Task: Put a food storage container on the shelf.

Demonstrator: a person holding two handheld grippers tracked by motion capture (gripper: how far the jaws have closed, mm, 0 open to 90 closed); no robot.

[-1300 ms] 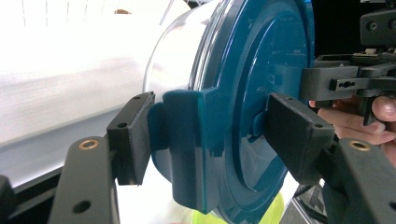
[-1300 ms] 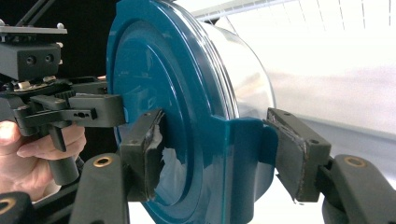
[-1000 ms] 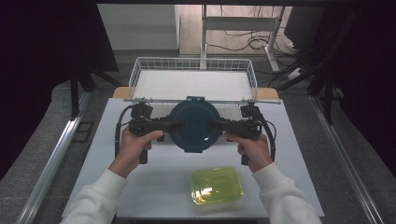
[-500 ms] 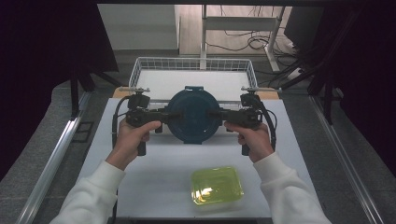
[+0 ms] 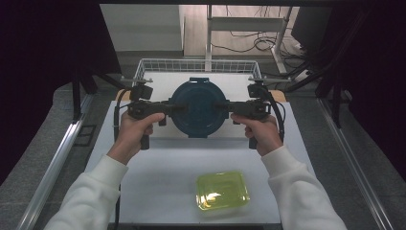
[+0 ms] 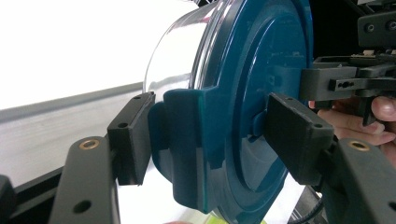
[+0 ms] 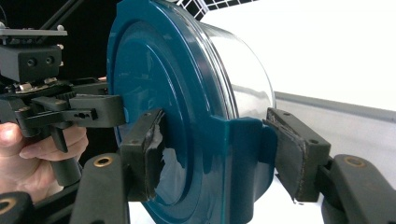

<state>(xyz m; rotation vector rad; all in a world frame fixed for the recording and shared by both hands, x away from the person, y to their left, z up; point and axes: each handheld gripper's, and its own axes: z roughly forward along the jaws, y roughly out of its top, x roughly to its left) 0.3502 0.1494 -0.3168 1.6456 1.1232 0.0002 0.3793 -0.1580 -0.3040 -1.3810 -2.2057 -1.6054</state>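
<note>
A round clear container with a dark teal lid (image 5: 198, 108) hangs above the white table, level with the near edge of the wire basket and held from both sides. My left gripper (image 5: 174, 108) is shut on its left side clasp and my right gripper (image 5: 221, 106) on the right one. In the left gripper view the jaws (image 6: 210, 135) press on the teal clasp (image 6: 187, 144) and the lid face. The right gripper view has my right gripper (image 7: 219, 158) clamped across the other clasp (image 7: 243, 154), with the lid (image 7: 154, 79) towards the left gripper (image 7: 70, 112).
A yellow-green lidded box (image 5: 222, 190) lies on the table (image 5: 158, 172) near its front edge, right of centre. A white wire basket (image 5: 196, 64) stands at the far end. Dark curtains and metal rails flank the table.
Both hands have raised the teal-lidded container and carried it away from the person, towards the basket. The grip on it has stayed the same.
</note>
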